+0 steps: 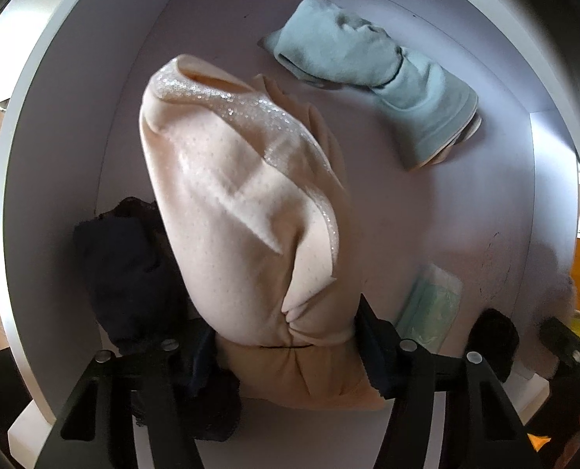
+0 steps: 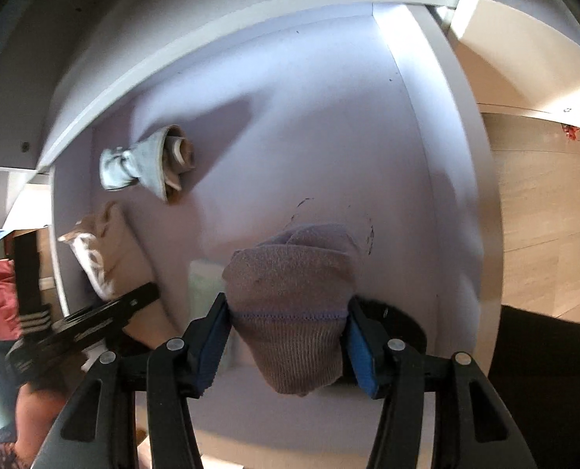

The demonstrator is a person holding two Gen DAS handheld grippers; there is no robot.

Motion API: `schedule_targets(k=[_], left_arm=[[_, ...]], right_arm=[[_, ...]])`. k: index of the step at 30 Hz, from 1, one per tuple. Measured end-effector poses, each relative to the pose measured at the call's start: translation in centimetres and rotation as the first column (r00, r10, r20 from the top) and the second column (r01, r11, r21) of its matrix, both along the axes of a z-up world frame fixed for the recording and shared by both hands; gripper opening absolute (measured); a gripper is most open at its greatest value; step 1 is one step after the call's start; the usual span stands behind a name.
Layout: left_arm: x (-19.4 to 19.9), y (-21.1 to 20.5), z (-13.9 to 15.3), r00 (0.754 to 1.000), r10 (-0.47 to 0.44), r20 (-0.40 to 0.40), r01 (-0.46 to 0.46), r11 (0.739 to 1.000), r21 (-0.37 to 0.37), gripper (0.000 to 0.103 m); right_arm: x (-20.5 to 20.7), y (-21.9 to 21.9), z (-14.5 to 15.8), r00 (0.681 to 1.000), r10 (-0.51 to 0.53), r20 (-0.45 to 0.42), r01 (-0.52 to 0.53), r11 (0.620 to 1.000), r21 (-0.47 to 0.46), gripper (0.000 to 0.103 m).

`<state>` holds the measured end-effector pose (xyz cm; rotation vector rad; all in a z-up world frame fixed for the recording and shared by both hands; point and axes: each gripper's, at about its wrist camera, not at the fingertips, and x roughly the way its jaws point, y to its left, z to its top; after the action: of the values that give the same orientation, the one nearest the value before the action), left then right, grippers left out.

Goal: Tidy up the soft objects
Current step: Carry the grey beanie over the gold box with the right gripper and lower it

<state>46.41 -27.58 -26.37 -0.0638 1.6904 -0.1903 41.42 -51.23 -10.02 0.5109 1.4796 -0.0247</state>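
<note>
In the left wrist view my left gripper is shut on the lower end of a peach fabric bundle with a sparkly band, which stands up over the white drawer floor. Its left finger is partly hidden by a black lacy garment. In the right wrist view my right gripper is shut on a mauve knitted sock bundle, squeezed between blue pads above the drawer floor. The peach bundle and the left gripper's black frame show at that view's left edge.
A rolled pale green cloth lies at the drawer's far side, also visible as the green cloth. A pale green packet and a small dark item lie near the front. White drawer walls ring the space; wooden floor lies outside.
</note>
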Motion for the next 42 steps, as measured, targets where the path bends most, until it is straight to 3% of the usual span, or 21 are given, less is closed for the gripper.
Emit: schedule_targets(k=[6,15,28,36,42], left_arm=[[-0.1,-0.5,-0.3,1.000,0.005,0.000,-0.005,1.000,0.002,0.062],[0.0,0.0,-0.2,1.000,0.012,-0.006,-0.012,1.000,0.002,0.062],[-0.3,0.4,-0.2,0.999,0.033,-0.011,-0.033,0.999,-0.008,0.062],[-0.3,0.4,-0.2,0.999,0.037,-0.014,-0.037,0.999,-0.017,0.061],[-0.3,0.6,-0.4,0.999,0.040,-0.016,-0.041,0.999,-0.022,0.061]], right_arm=[[-0.2,0.2,1.7,0.999,0.023,0.048,-0.025,0.999,0.036,0.056],[-1.0,1.4,7.4,0.988,0.054,0.145,-0.070,0.992,0.106,0.056],[-0.8,-0.7,18.9,0.946,0.037,0.321,-0.064,0.995,0.074,0.056],[2.8,-1.6,25.6,0.904,0.040,0.426,-0.046,0.999,0.004,0.056],[7.2,-1.0,27.9,0.883,0.047,0.467,-0.037,0.999,-0.031,0.056]])
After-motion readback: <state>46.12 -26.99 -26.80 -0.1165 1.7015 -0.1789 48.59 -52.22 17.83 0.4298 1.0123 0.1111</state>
